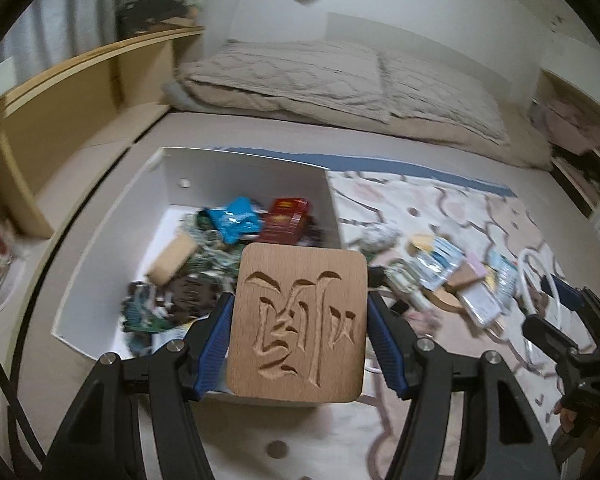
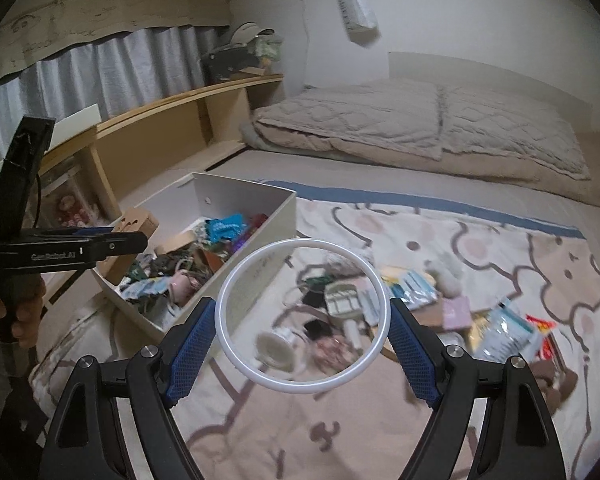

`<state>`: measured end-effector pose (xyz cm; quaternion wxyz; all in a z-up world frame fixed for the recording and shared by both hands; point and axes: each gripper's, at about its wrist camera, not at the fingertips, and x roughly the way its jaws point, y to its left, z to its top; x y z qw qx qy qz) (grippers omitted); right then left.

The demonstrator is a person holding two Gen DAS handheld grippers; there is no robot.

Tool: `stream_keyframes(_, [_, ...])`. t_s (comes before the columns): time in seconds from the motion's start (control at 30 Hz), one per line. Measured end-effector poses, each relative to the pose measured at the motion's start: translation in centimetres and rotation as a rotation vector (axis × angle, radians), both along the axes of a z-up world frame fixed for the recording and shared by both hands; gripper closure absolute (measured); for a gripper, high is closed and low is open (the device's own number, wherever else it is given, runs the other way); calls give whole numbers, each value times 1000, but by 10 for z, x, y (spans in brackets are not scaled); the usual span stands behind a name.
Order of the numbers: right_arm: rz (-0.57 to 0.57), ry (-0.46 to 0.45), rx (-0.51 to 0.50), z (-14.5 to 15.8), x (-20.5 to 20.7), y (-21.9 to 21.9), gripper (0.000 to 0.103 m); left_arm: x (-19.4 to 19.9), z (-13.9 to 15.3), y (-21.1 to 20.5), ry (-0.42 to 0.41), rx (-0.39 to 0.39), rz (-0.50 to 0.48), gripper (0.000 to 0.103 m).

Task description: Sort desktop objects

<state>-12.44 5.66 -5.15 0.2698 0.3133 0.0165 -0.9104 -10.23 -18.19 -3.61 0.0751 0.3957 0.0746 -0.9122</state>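
Both hands loaded: the left gripper (image 1: 300, 320) clamps a carved wooden coaster (image 1: 300, 322) by its side edges, poised over the white box's (image 1: 252, 176) near edge. The right gripper (image 2: 302, 316) pinches a white ring (image 2: 224, 304) across its width, above the blanket clutter (image 2: 380, 304), beside the box.

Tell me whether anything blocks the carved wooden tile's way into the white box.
Nothing visible does. The wooden tile, held by the left gripper, is just before the open white box, above its near wall.
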Motion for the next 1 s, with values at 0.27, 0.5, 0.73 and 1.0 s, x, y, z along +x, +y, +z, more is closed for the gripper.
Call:
stream_keyframes(0.27, [43,5,-9,5,-7,-26,19,-7,-10,-54,-8,14,115,39])
stream_keyframes(0.5, [67,-12,-35,3,-4,-39,19,-26,-47,-90,-119,-4,207,39])
stream_keyframes(0.73, [96,-16,-23,2,-2,-50,19,-38,-69,-100,-200,-30,247,39])
stream_keyframes(1.0, [112,-71,-87,-1,-13,-59,19,-47,-89,-108,-292,-80,262,39])
